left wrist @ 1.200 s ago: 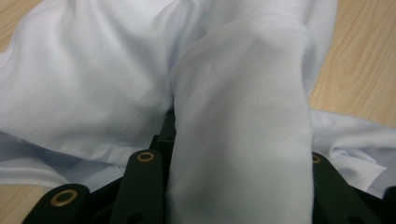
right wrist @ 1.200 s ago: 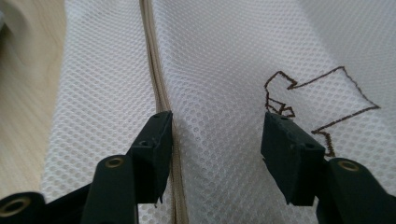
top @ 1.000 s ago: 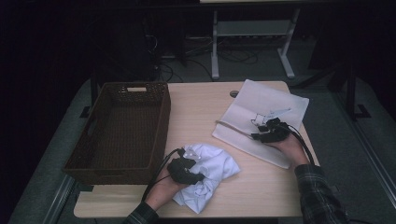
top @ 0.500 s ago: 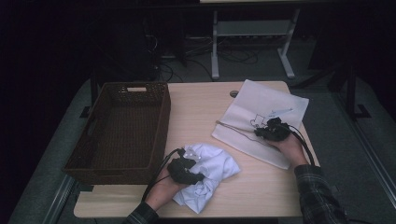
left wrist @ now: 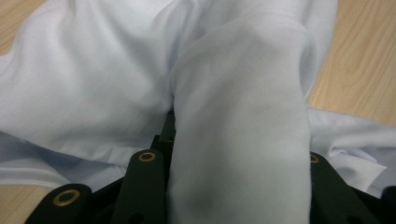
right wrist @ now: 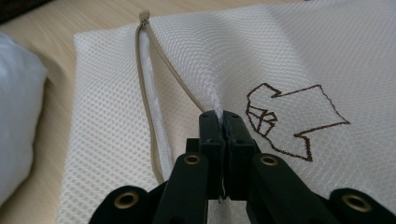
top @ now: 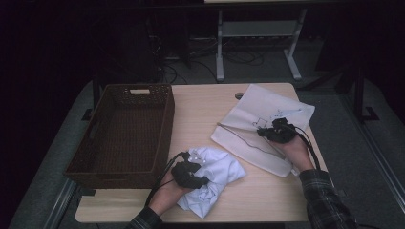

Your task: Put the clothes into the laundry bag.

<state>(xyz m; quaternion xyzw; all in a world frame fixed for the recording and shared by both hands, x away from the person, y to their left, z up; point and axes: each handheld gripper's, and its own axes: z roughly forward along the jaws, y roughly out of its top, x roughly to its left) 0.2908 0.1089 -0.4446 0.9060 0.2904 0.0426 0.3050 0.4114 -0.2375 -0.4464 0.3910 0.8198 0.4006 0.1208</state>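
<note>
- Right hand-held gripper (right wrist: 223, 116): jaws have just been closing, now pressed together on a pinched ridge of the white mesh laundry bag (right wrist: 299, 51), beside its beige zipper (right wrist: 148, 93). Brown embroidered shirt outline (right wrist: 292, 119) just right of the jaws in the right gripper view.
- High view: right hand-held gripper (top: 278, 130) sits on the mesh laundry bag (top: 267, 102), which lies flat at the worktop's (top: 200, 114) far right.
- Left hand-held gripper (top: 190, 172): jaws part open, clamped on a thick fold of the white shirt (left wrist: 243, 121).
- White shirt (top: 219, 174) crumpled at the near middle of the worktop, just right of the brown wicker basket (top: 122, 162).
- Basket on the left edge, well apart from the bag.
</note>
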